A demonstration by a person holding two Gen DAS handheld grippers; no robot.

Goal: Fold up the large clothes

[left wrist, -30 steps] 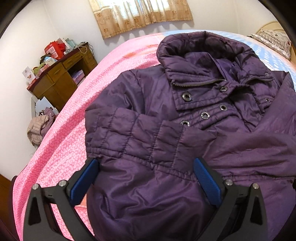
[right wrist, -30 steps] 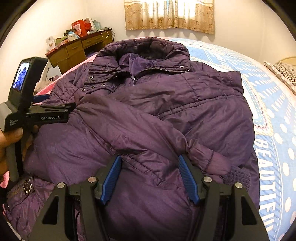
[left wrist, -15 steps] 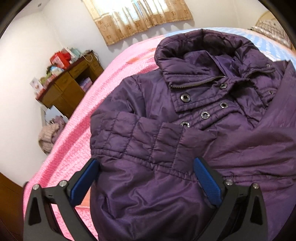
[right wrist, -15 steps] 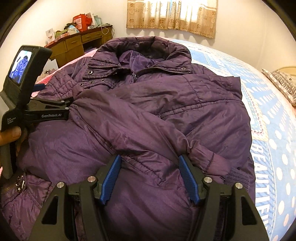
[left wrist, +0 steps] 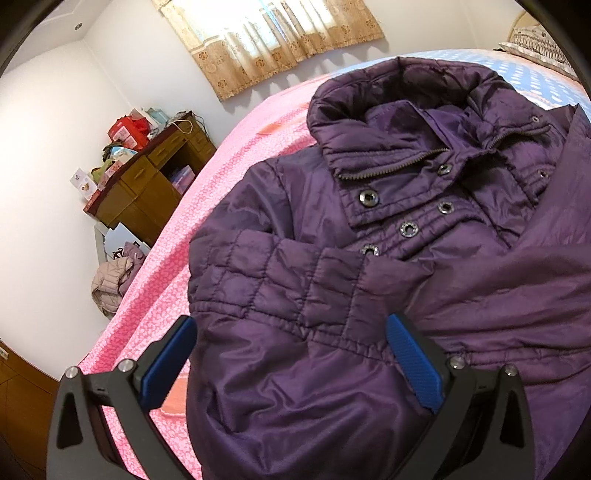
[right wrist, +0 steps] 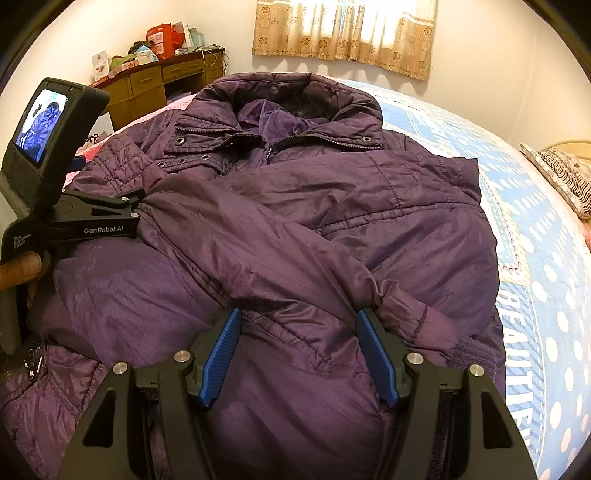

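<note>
The left gripper (left wrist: 291, 354) stands spread wide, its blue pads (left wrist: 168, 360) astride a bunched fold of the purple jacket (left wrist: 406, 229) without pinching it. The right gripper (right wrist: 297, 350) is likewise released, pads either side of the sleeve (right wrist: 258, 258) folded across the jacket's front. In the right wrist view, a hand (right wrist: 20, 269) holds the left tool's handle low at the jacket's side. The jacket lies collar-up on a bed (right wrist: 535, 221) covered pink and blue. A cluttered wooden desk (left wrist: 147, 184) and curtains (right wrist: 343, 33) line the walls.
</note>
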